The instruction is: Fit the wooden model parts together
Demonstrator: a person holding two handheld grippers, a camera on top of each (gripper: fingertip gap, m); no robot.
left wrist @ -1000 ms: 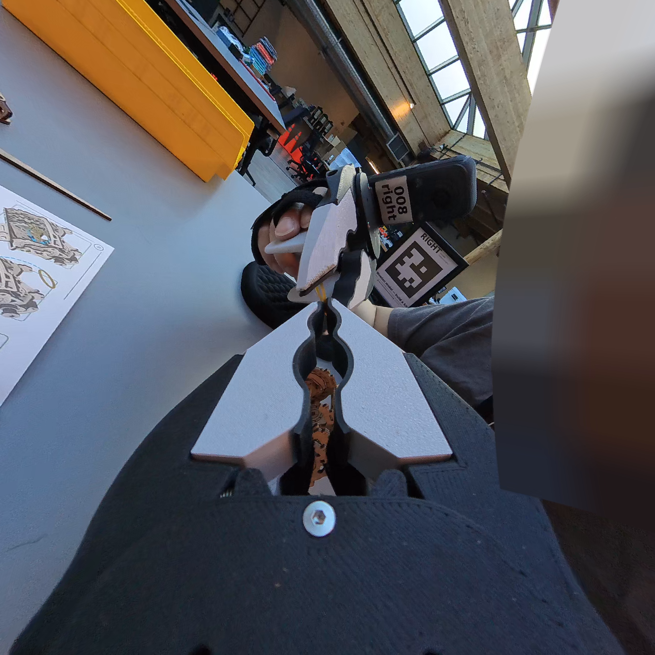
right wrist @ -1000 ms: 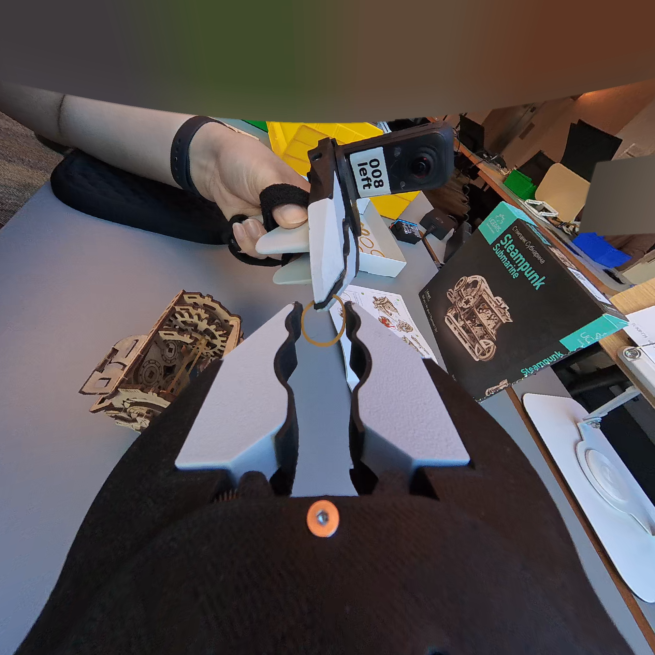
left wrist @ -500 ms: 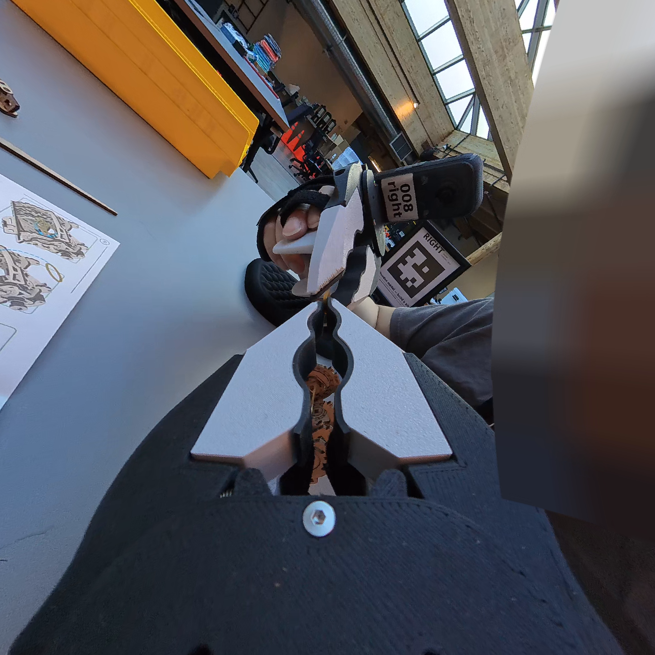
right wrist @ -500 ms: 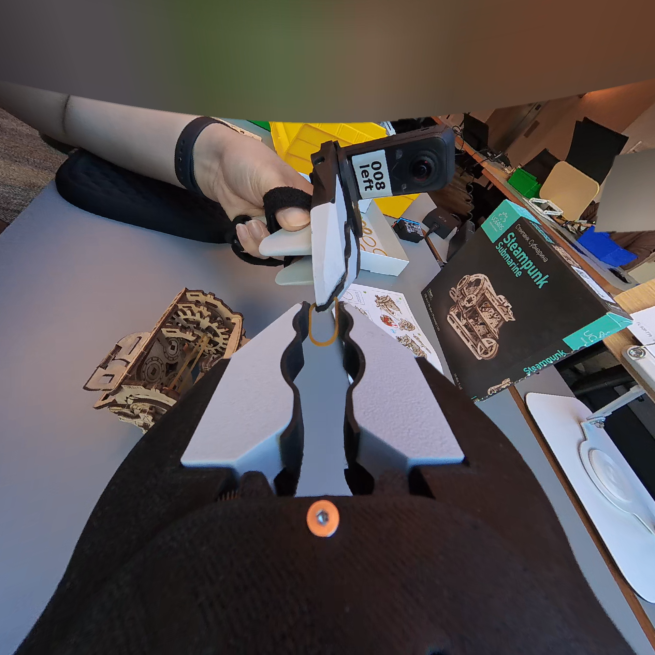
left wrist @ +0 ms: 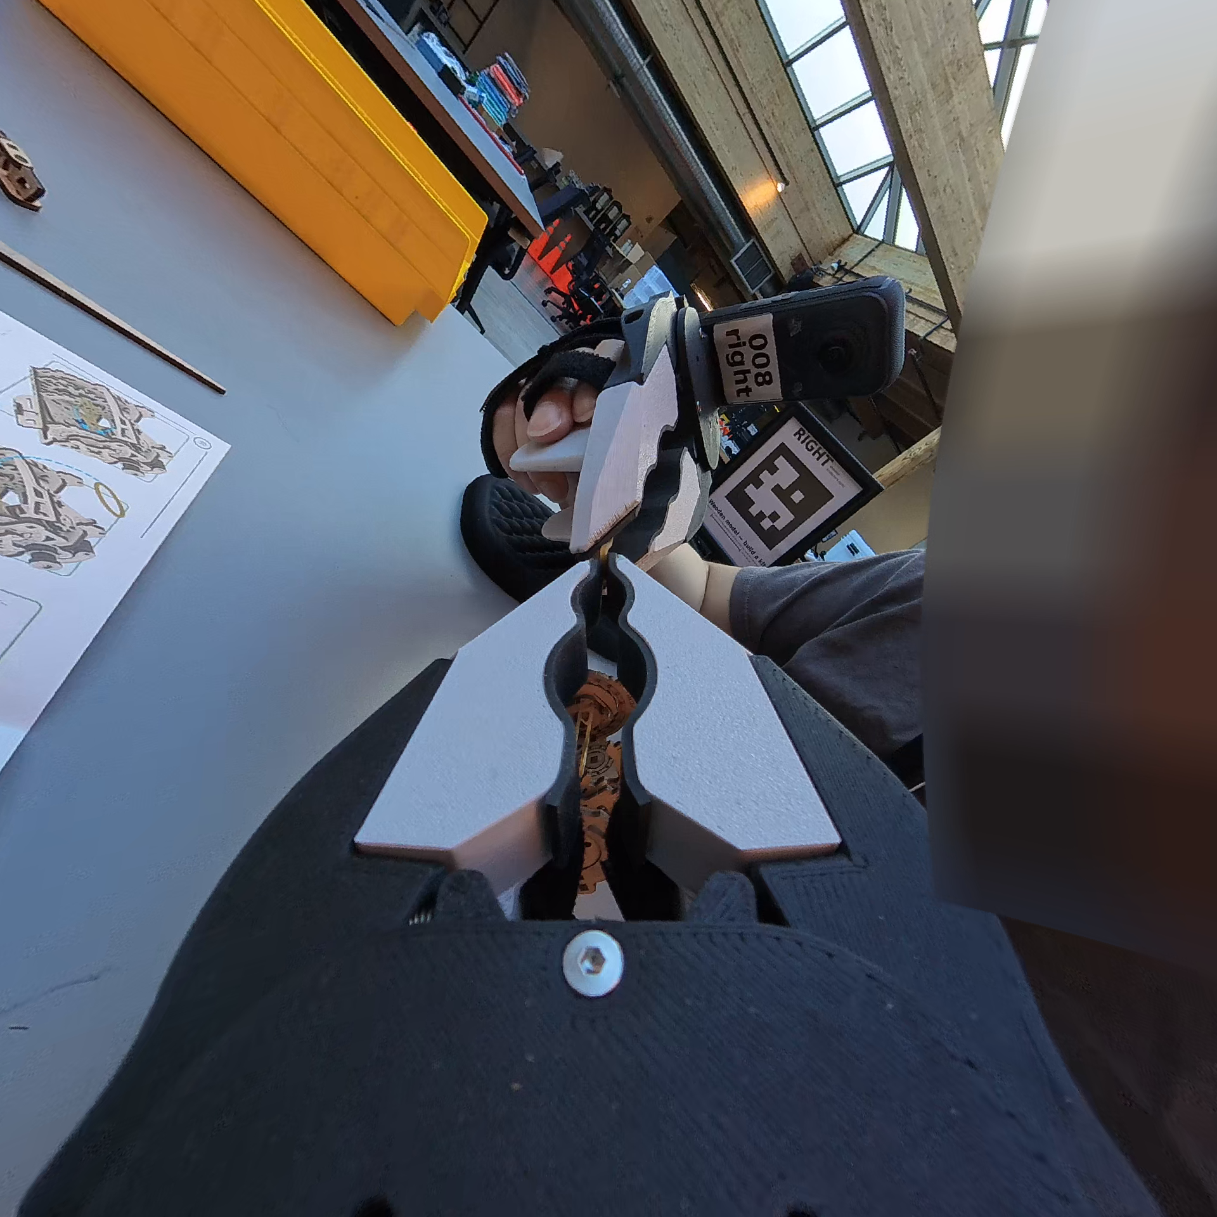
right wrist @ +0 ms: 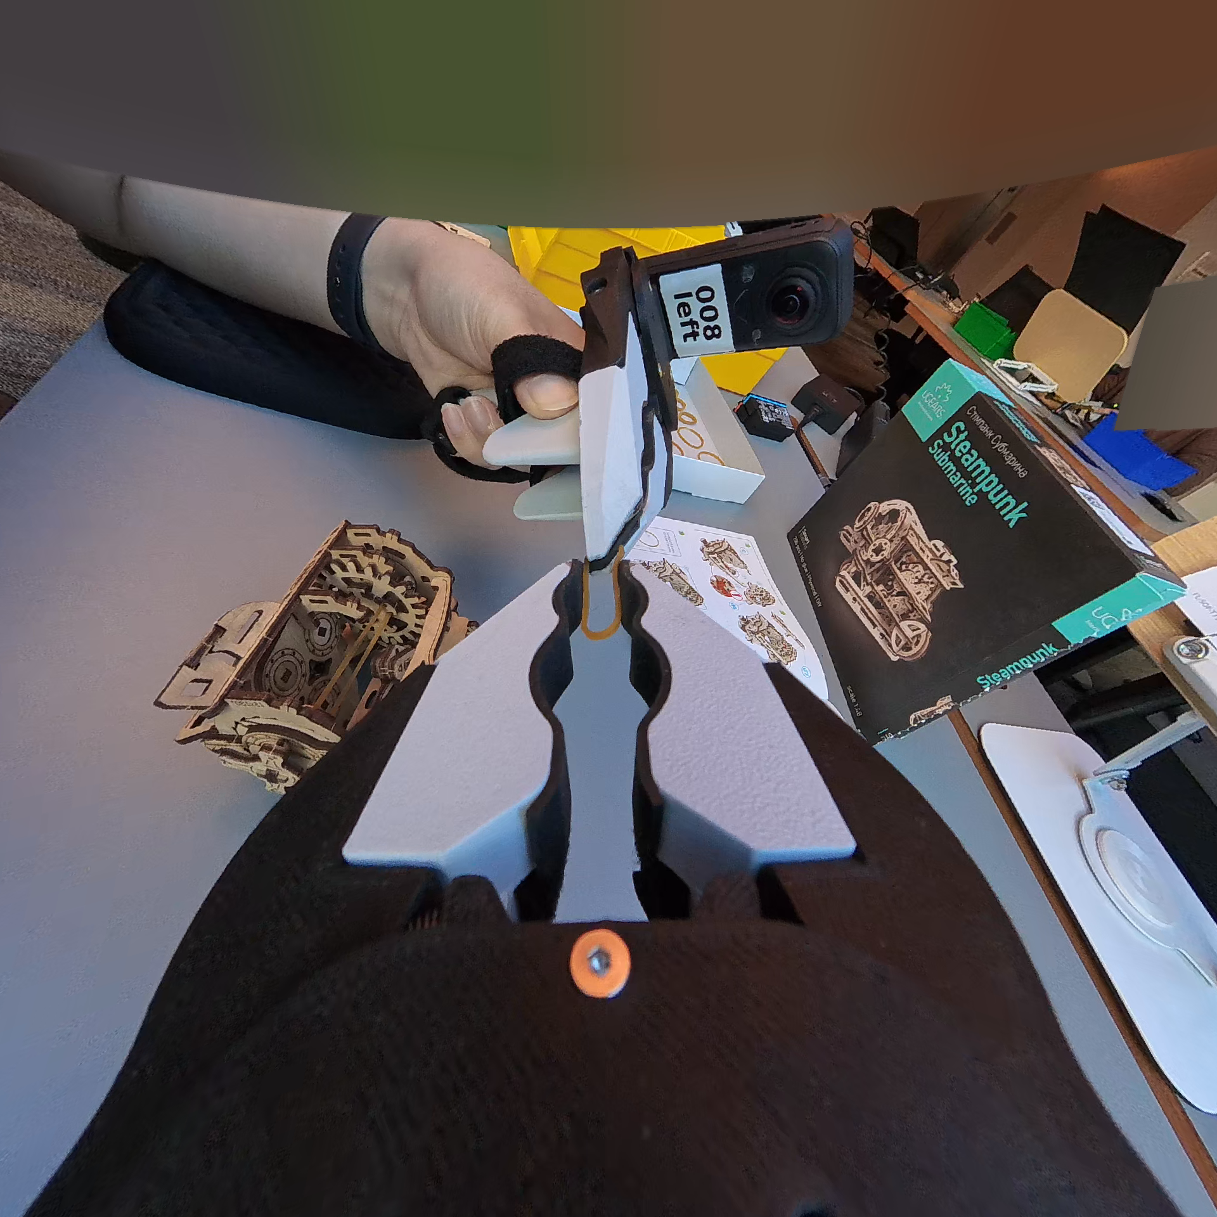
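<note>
A tan rubber band (right wrist: 599, 636) hangs as a narrow loop between the two grippers, above the grey table (right wrist: 132, 527). My left gripper (left wrist: 606, 576) is shut on the band's top; it also shows in the right wrist view (right wrist: 612, 554). My right gripper (right wrist: 599, 583) has its jaws pressed against both sides of the loop, squeezing it into a long U; it also shows in the left wrist view (left wrist: 625, 546). The partly built wooden gear model (right wrist: 316, 652) lies on the table to the left, untouched. It also shows through the left fingers' gap (left wrist: 596, 724).
A black model box (right wrist: 974, 560) stands at the right. An instruction sheet (right wrist: 724, 593) lies behind the grippers. A small white tray (right wrist: 718, 454) holds spare bands. A yellow bin (left wrist: 263, 132), a thin wooden strip (left wrist: 112, 323) and a black wrist pad (right wrist: 250, 369) are farther off. The grippers are tip to tip, or close to it.
My right gripper's jaws have closed in on the rubber band, squeezing it from a round loop into a narrow U. The left gripper keeps hold of the band's top.
</note>
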